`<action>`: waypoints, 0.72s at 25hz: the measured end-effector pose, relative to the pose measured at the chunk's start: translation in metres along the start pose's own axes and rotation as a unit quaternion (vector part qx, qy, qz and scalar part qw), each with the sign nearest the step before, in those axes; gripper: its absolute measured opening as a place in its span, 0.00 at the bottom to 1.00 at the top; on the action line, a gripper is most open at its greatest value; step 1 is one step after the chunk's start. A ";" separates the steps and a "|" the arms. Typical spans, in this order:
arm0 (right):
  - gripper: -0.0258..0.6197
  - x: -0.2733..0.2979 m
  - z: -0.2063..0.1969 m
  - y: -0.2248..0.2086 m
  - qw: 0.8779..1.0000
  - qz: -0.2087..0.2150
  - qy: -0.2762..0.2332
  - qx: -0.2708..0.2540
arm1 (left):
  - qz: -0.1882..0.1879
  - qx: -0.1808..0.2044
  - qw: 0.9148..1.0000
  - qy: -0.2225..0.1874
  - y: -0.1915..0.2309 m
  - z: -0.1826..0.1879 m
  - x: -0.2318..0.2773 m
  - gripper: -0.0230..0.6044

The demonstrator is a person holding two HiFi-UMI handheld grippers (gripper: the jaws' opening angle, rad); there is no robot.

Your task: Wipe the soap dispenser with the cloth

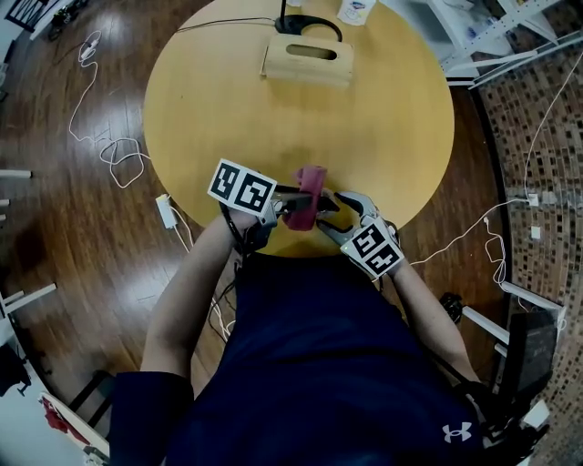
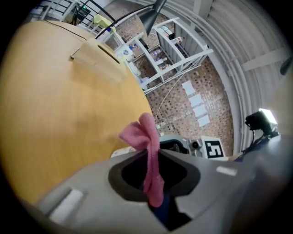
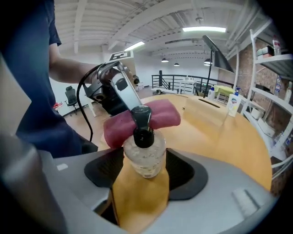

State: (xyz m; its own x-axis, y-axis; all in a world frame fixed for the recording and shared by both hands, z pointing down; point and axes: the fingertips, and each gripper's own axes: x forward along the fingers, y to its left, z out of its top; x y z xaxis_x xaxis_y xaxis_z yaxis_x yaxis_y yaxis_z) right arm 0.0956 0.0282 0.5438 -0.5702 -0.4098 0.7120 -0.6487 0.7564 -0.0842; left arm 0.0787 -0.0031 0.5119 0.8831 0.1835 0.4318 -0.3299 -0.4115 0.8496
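Observation:
A clear soap dispenser (image 3: 145,155) with a black pump stands upright between the dark pads of my right gripper (image 3: 144,167), which press on both its sides, just above the round wooden table (image 3: 219,137). Behind the pump, a pink cloth (image 3: 162,114) rests against the dispenser's far side. My left gripper (image 2: 153,171) is shut on that cloth (image 2: 146,137), whose free end sticks up past the jaws. In the head view both grippers meet at the table's near edge: the left gripper (image 1: 296,205) holds the cloth (image 1: 311,187), which hides most of the dispenser held by the right gripper (image 1: 332,217).
A wooden box (image 1: 308,59) with a slot sits at the table's far side, with a black lamp base (image 1: 305,25) and a white bottle (image 1: 355,9) behind it. Cables (image 1: 109,155) trail over the floor at left. A white shelf frame (image 1: 492,36) stands far right.

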 end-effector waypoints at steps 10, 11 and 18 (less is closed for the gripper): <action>0.56 -0.006 0.001 -0.006 0.981 0.107 0.083 -0.141 | -0.013 0.020 0.999 0.046 -0.012 -0.034 -0.004 0.13; 0.57 -0.006 0.000 -0.006 0.985 0.087 0.082 -0.125 | -0.008 0.016 1.000 0.026 -0.010 -0.025 -0.007 0.13; 0.51 -0.003 -0.004 -0.002 0.999 -0.030 0.032 0.029 | 0.009 0.024 0.999 0.020 0.000 0.004 0.008 0.13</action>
State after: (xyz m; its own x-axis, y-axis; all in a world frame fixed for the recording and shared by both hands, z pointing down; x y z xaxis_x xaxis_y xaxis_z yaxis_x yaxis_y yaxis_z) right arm 0.1003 0.0300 0.5451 -0.4983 -0.4184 0.7594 -0.7095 0.7001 -0.0798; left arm 0.0870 -0.0048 0.5140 0.8629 0.2096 0.4599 -0.3288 -0.4582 0.8258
